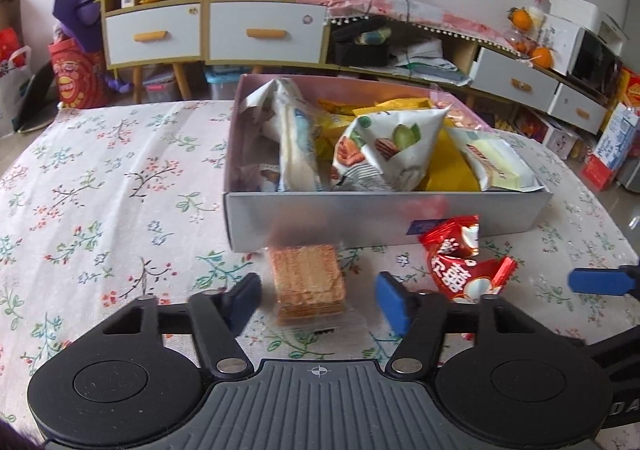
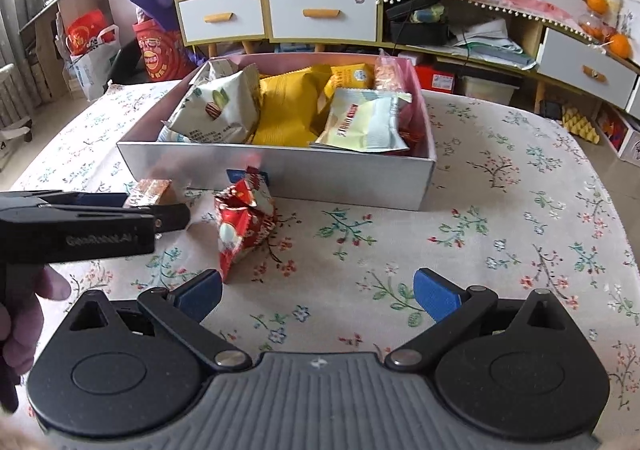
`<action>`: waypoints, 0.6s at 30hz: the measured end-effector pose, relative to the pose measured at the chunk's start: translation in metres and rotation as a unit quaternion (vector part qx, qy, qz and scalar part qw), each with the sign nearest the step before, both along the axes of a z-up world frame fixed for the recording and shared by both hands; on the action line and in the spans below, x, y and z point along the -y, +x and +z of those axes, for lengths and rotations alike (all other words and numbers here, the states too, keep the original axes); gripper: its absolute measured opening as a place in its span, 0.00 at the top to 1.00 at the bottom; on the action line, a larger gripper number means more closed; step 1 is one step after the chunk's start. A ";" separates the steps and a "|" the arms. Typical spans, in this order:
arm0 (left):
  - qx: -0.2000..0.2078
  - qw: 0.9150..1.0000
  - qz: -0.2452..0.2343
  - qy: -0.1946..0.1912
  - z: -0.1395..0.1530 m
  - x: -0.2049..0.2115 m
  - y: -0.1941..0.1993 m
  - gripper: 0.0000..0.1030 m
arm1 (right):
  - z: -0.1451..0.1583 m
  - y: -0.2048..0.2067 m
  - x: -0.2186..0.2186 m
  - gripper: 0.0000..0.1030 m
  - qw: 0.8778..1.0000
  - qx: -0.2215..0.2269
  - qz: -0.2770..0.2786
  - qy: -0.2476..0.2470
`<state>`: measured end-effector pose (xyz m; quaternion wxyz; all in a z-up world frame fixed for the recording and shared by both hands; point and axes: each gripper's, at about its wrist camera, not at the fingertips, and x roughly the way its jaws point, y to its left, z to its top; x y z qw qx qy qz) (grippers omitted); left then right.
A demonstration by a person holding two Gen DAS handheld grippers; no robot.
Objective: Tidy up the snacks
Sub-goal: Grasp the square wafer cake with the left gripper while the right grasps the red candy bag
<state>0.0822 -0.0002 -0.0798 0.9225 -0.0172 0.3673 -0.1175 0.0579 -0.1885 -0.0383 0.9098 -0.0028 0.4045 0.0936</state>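
Two snacks lay loose on the floral tablecloth [image 1: 120, 178], both just in front of the near wall of the open grey cardboard box [image 1: 384, 218], which was already heaped with packets. Furthest left of the two, a clear-wrapped stack of orange-brown wafer biscuits [image 1: 307, 282] sat between the blue pads of the left gripper [image 1: 318, 300]; its jaws stood apart on either side of the pack, with a gap showing at each pad, so nothing was clamped. To the right of the biscuits a crinkled red foil candy packet [image 1: 464, 262] rested on the cloth, close to the box wall. Further right again, the right gripper [image 2: 316, 296] hovered over bare cloth with its jaws spread wide and empty, the red packet near its left pad.

Judging by this, the step in hand was picking up the biscuit stack. The next move would seem to call for closing the left pads squarely on the pack's sides, firmly enough to hold but not crush it, then lifting it over the wall and into the box
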 end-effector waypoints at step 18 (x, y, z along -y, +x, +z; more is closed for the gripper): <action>-0.058 0.998 0.019 -0.016 0.011 -0.023 0.008 0.67 | 0.001 0.017 -0.029 0.13 1.000 -0.011 0.000 0.015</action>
